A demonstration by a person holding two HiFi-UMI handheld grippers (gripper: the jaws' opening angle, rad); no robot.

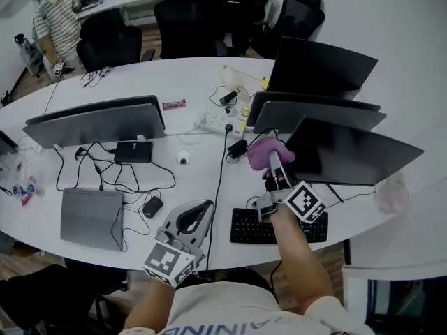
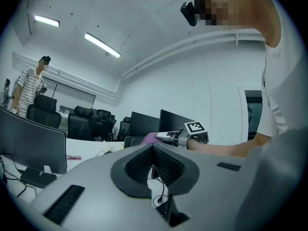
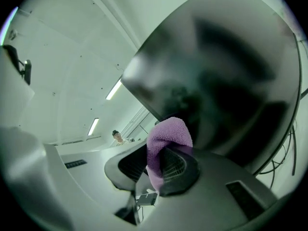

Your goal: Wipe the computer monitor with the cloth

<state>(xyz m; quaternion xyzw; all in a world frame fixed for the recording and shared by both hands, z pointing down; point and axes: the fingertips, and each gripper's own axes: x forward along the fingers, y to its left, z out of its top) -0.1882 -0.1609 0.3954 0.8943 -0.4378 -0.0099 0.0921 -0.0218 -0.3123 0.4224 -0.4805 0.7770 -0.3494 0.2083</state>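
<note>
Nearest, at the bottom of the head view, the person's left gripper hovers over the bench edge, its grey jaws clenched together on nothing. A long, curved white bench fills the scene, in a white-walled office with ceiling strip lights. Four flat monitors stand on the bench: three dark ones grouped at the right and one grey-backed monitor at the left. At least four black office chairs line the far side, where a person in a striped shirt stands. The right gripper is held out to the nearest dark computer monitor. Its jaws grasp one fuzzy purple cloth at the screen's lower left corner; whether the cloth touches the glass is unclear. Nearer the person lie one closed grey laptop, one black keyboard, one white power strip and one black mouse, among loose black cables.
</note>
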